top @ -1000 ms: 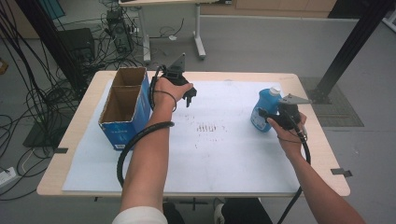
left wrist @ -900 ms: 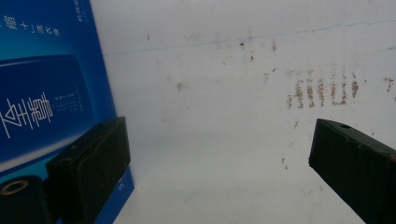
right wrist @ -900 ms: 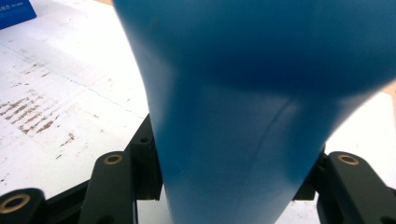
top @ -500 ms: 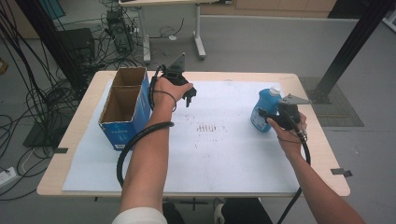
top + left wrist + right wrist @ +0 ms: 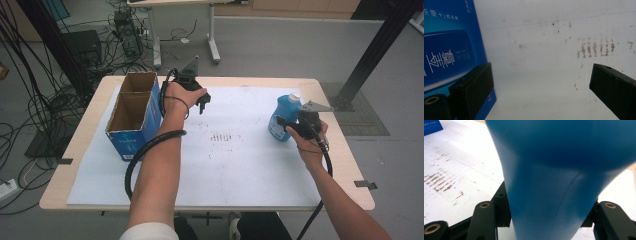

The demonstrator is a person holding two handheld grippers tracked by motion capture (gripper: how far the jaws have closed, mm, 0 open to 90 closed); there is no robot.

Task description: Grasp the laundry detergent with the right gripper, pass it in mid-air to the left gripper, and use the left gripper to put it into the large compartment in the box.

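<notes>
A blue bottle (image 5: 280, 117) with a white cap stands upright at the right of the white sheet (image 5: 235, 165). My right gripper (image 5: 283, 123) is shut on its lower body; in the right gripper view the bottle (image 5: 559, 157) sits pressed between both jaws of the gripper (image 5: 546, 216). My left gripper (image 5: 201, 104) hangs over the far middle of the sheet, just right of an open blue cardboard box (image 5: 131, 117). In the left gripper view its jaws (image 5: 540, 75) stand wide apart, open over bare sheet, with the box side (image 5: 451, 50) beside the left jaw.
Brown smudge marks (image 5: 223, 136) lie at the sheet's centre. The wooden table (image 5: 345, 165) ends close to the right of the bottle. Cables and a second table's legs (image 5: 212, 35) are on the floor behind.
</notes>
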